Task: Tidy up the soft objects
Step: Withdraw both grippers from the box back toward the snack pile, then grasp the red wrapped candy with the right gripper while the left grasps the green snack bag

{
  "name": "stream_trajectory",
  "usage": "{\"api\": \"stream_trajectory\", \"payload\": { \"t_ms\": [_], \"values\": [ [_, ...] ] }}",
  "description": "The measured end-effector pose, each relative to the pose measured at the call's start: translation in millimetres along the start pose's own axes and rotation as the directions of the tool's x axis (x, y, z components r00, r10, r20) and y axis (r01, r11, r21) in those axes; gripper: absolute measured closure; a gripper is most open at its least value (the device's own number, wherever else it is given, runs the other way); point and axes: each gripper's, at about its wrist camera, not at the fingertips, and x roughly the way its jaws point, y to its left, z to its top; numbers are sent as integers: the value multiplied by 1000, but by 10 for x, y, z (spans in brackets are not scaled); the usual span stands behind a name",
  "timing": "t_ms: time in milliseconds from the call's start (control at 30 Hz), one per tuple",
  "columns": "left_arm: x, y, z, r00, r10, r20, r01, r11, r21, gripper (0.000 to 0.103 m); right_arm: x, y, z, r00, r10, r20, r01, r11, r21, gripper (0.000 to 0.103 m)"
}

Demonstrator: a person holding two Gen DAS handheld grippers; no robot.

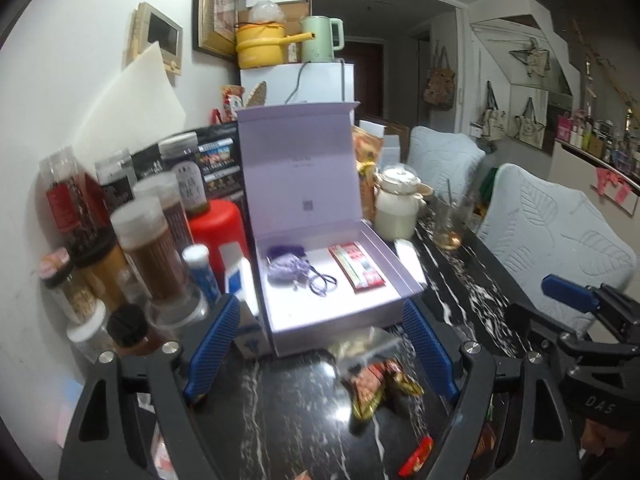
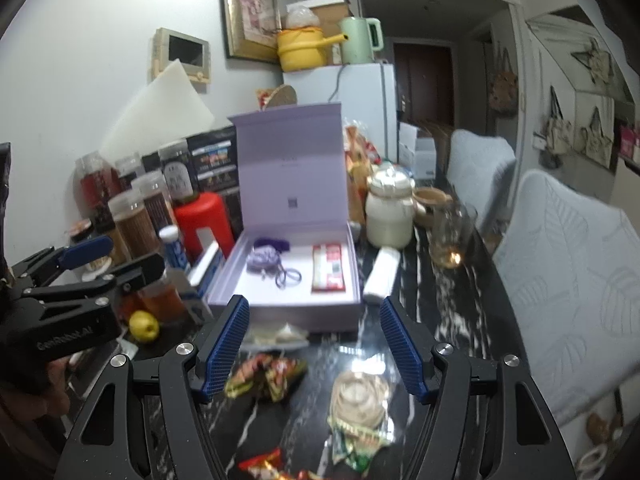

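The red packet [image 1: 357, 267] lies in the open purple box [image 1: 394, 280], long side pointing near to far. Both the left gripper [image 1: 320, 354] and the right gripper [image 2: 314, 344] have jaws partly open, holding nothing. Its writing is too blurry to read.

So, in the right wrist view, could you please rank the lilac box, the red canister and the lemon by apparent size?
1. Lilac box
2. Red canister
3. Lemon, smallest though nearest

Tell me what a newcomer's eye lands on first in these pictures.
The open lilac box in the middle of the dark marble table, holding a purple pouch, hair ties and a red packet. Snack wrappers lie just in front of it, between the open right tongs. Spice jars crowd the box's left side.
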Motion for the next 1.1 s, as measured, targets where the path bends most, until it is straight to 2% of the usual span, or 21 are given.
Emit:
{"api": "stream_trajectory", "payload": {
  "t_ms": [300, 600, 800, 900, 1100],
  "values": [
    [16, -100, -351, 997, -33, -65, 34, 999, 26, 19, -84, -3, -427, 998, -28, -54, 29, 1000, 12, 34],
    [10, -176, -656, 986, -85, -143, 92, 995, 46, 19, -136, 30, -802, 996, -11, -88, 13, 1000, 19, 34],
    [7, -248, -790, 968, -148, -203, 161, 986, 49, 19, -159, 86, -1015, 993, 50, -109, -46, 998, 37, 34],
    [3, -280, -856, 966, -154, -210, 168, 985, 49, 20, -132, 85, -1101, 990, 78, -121, -72, 996, 50, 34],
    [98, -303, -1022, 950, -184, -251, 199, 979, 36, 20, 12, 43, -1294, 981, 123, -148, -110, 990, 90, 34]
  ]
}}
